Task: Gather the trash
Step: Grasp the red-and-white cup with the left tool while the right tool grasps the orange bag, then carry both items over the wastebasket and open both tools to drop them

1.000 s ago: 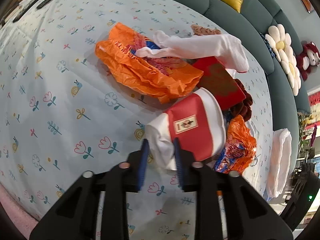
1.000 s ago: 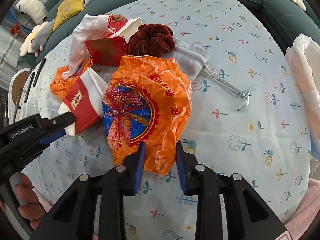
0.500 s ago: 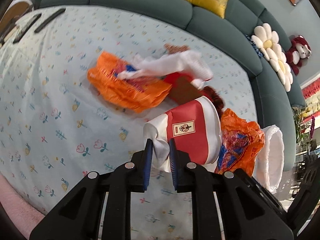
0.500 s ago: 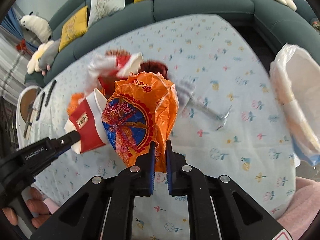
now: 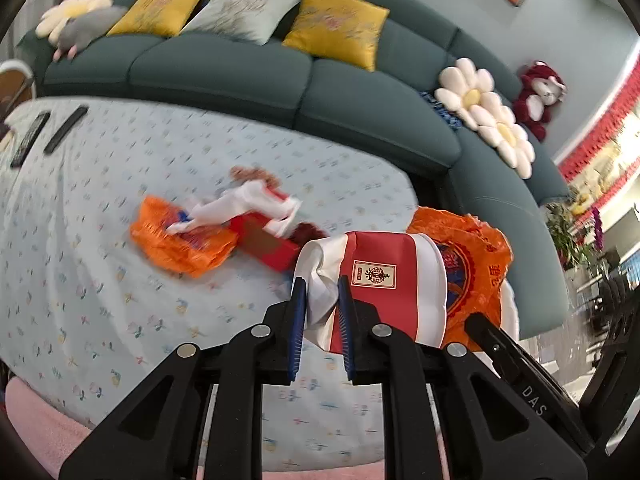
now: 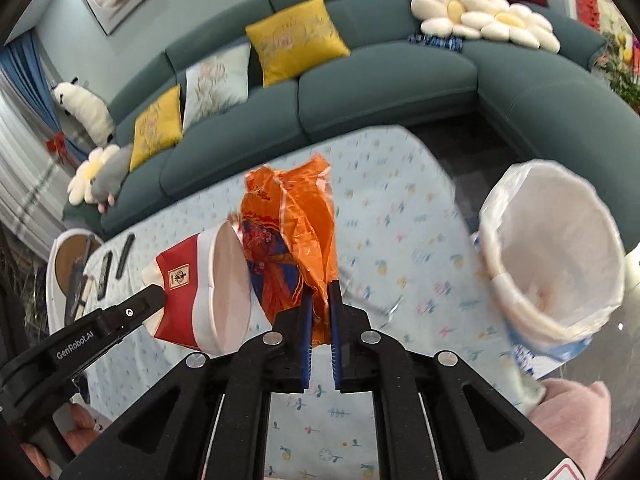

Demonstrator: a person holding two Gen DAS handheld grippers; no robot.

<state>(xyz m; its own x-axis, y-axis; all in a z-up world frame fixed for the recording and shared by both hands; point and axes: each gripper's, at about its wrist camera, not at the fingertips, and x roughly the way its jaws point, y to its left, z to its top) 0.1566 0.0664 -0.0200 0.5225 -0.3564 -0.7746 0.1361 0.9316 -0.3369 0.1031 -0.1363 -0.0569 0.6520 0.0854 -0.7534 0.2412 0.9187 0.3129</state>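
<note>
The left gripper (image 5: pixel 322 292) was clamped on the crumpled white edge of a red-and-white paper cup (image 5: pixel 380 280), which stuck out forward and to the right of its blue pads, clear of the table. In the right wrist view the same cup (image 6: pixel 200 296) showed its open white mouth turned toward an orange plastic bag (image 6: pixel 296 232), the two touching or nearly so.

The right gripper (image 6: pixel 319 300) was pinched tight on the lower fold of that orange plastic bag, which rose straight up from between the pads and hung above the table. From the left wrist view the bag (image 5: pixel 472 256) sat just behind and to the right of the cup.

Below both lay a table under a pale blue flower-print cloth (image 5: pixel 100 240). On it, well apart from the grippers, remained a second orange bag (image 5: pixel 180 240), a white crumpled wrapper (image 5: pixel 240 204) lying across it, and a red box (image 5: pixel 268 244) just beside them; all were blurred. Two dark remote controls (image 5: pixel 44 132) lay near the far left edge of the cloth.

To the right of the table stood a bin lined with a white bag (image 6: pixel 552 248), its mouth open, well apart from the held bag. A dark green sofa (image 6: pixel 380 80) with yellow cushions (image 6: pixel 296 40) curved behind the table.
</note>
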